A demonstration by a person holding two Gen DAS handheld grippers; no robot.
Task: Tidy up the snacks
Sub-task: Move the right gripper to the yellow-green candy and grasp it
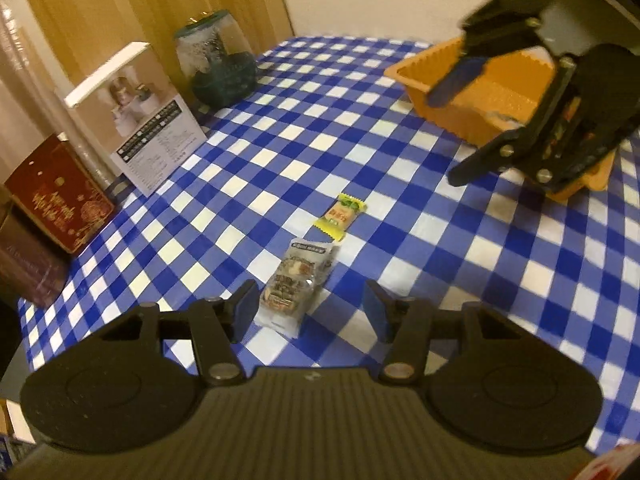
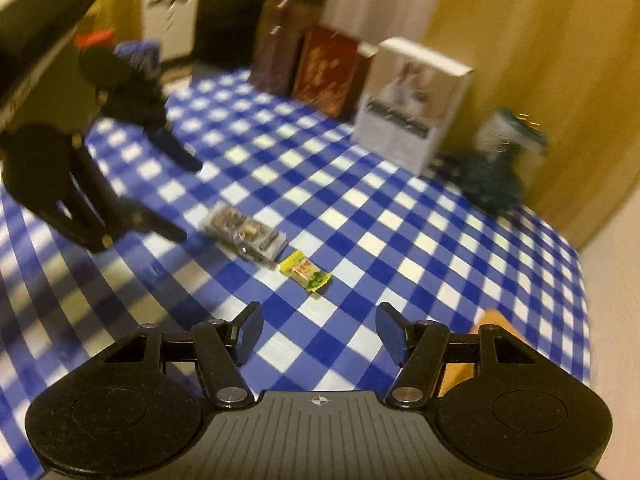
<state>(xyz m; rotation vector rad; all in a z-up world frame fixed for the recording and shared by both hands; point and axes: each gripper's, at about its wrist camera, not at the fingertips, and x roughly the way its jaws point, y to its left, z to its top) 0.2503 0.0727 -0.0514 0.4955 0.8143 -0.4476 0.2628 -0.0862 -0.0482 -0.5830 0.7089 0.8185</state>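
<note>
A clear-wrapped snack packet (image 1: 294,286) lies on the blue checked tablecloth, just ahead of my open, empty left gripper (image 1: 310,312), nearer its left finger. A small yellow-wrapped candy (image 1: 341,218) lies just beyond it. An orange tray (image 1: 480,92) stands at the far right. My right gripper (image 1: 452,136) hangs open over the tray's near side. In the right wrist view the candy (image 2: 306,274) and the packet (image 2: 244,236) lie ahead of the open, empty right gripper (image 2: 318,334). The left gripper (image 2: 188,200) is at the left, by the packet.
Along the wall stand a white box (image 1: 138,120), a dark red box (image 1: 56,196), a brown box (image 1: 28,268) and a snow globe (image 1: 218,64). They also show in the right wrist view: white box (image 2: 412,108), red box (image 2: 328,72), globe (image 2: 500,160). The tray's corner (image 2: 496,320) shows behind the right finger.
</note>
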